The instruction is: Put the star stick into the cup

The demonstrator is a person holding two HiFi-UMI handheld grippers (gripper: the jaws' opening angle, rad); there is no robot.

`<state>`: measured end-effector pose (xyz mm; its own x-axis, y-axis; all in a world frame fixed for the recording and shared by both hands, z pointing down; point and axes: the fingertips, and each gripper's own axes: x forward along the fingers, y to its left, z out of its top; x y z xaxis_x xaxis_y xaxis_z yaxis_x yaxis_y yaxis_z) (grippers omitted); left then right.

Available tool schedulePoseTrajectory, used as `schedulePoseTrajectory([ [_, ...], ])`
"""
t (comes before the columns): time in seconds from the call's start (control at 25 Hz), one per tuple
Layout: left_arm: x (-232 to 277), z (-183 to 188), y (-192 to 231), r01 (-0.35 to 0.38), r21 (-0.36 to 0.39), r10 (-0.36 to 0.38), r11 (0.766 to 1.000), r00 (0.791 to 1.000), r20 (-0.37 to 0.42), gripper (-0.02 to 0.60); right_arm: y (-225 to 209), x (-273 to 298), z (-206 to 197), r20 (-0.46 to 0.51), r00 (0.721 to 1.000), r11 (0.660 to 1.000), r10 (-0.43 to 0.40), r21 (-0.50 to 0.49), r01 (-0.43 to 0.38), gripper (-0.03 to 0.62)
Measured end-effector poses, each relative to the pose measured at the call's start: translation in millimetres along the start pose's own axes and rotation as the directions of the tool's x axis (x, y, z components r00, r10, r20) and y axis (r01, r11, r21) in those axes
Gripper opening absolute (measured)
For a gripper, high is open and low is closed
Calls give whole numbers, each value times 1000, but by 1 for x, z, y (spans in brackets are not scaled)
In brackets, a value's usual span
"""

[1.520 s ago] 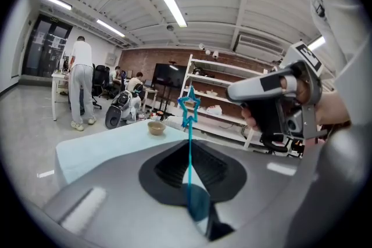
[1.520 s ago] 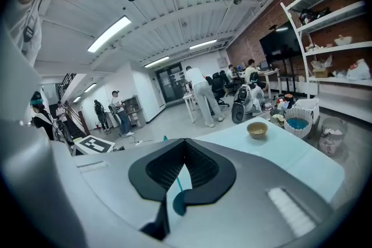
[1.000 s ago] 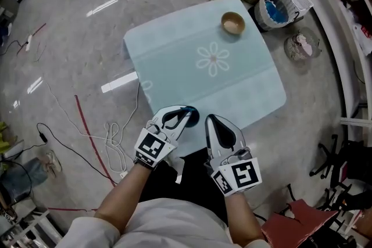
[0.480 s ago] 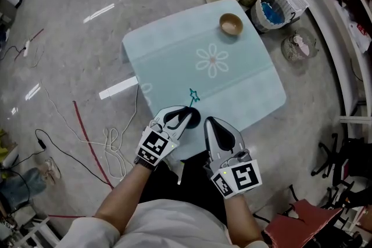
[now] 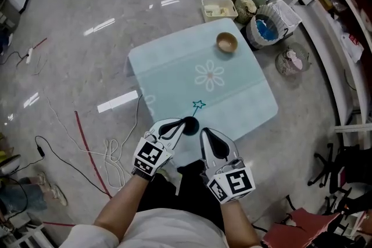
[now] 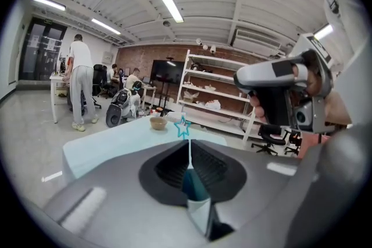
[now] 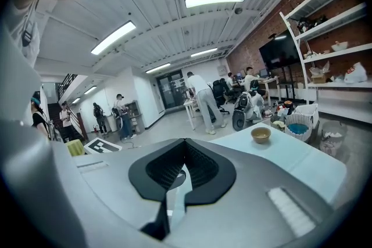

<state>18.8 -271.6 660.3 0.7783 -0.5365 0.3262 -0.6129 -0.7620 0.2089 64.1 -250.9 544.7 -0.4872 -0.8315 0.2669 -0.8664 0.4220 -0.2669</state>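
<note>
A grey polished floor (image 5: 75, 38) lies around a square table (image 5: 174, 67) covered in pale blue cloth with a white flower printed at its middle. To the far right of the table, baskets (image 5: 268, 23) and trays sit on the floor, and cables (image 5: 110, 142) trail on the floor to its left. At the near edge of the table the person holds the two grippers side by side. The left gripper (image 5: 185, 123) has its jaws pinching the star stick (image 5: 198, 105), which points away from the person so that its teal star hangs over the near part of the cloth. The right gripper (image 5: 204, 135), just beside it, has its jaws pressed together with nothing between them. The cup (image 5: 226, 42), small, brown and upright, stands near the far right corner of the table, well apart from the star.
</note>
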Motion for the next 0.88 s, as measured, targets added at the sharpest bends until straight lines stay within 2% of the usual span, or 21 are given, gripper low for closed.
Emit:
schedulePoseTrajectory([
  [0.44, -65, 60, -32, -31, 0, 31, 1000, 999, 21, 8, 41, -29, 39, 10, 1000, 1000, 26, -15, -26, 11],
  [0.88, -129, 122, -58, -41, -45, 45, 998, 994, 99, 6, 76, -54, 74, 37, 999, 998, 30, -53, -28, 11],
])
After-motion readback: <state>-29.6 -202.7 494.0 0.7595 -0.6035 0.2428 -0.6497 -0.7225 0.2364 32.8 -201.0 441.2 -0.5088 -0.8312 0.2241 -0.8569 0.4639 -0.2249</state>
